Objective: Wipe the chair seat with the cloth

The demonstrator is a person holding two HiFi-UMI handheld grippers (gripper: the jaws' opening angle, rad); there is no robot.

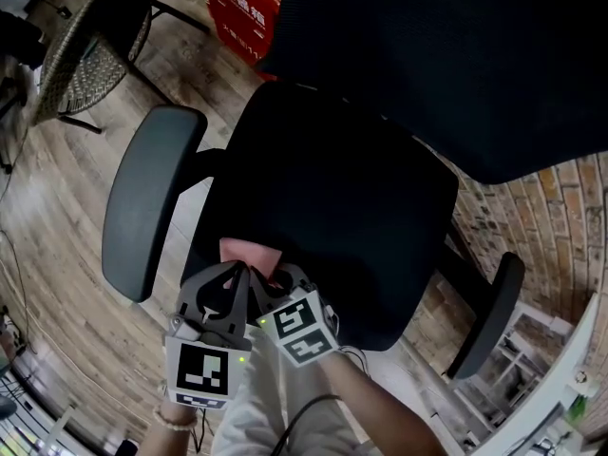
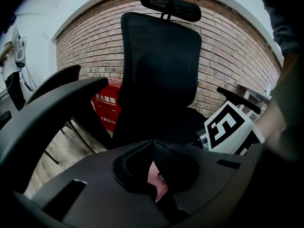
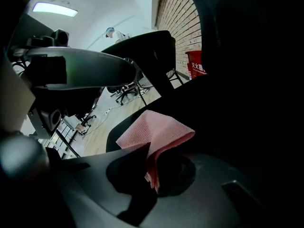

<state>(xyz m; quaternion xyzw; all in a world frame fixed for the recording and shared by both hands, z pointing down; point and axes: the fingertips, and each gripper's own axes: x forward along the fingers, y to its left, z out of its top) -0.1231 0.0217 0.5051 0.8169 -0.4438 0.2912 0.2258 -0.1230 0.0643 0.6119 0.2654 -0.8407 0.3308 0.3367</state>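
Observation:
A pink cloth (image 1: 249,252) lies at the front left edge of the black chair seat (image 1: 351,217). Both grippers pinch it side by side. My left gripper (image 1: 240,274) comes up from below with its marker cube nearest me, and the right gripper (image 1: 278,279) sits just to its right. In the left gripper view the left gripper (image 2: 154,156) is shut with a strip of the cloth (image 2: 160,184) between its jaws. In the right gripper view the right gripper (image 3: 149,150) is shut on a folded corner of the cloth (image 3: 156,129), which stands up over the seat.
The chair's left armrest (image 1: 147,207) is beside the grippers and the right armrest (image 1: 489,312) is across the seat. The tall backrest (image 1: 456,55) rises at the far side. A red box (image 1: 242,8) and a mesh chair (image 1: 81,36) stand on the wooden floor; a brick wall (image 1: 532,217) is at right.

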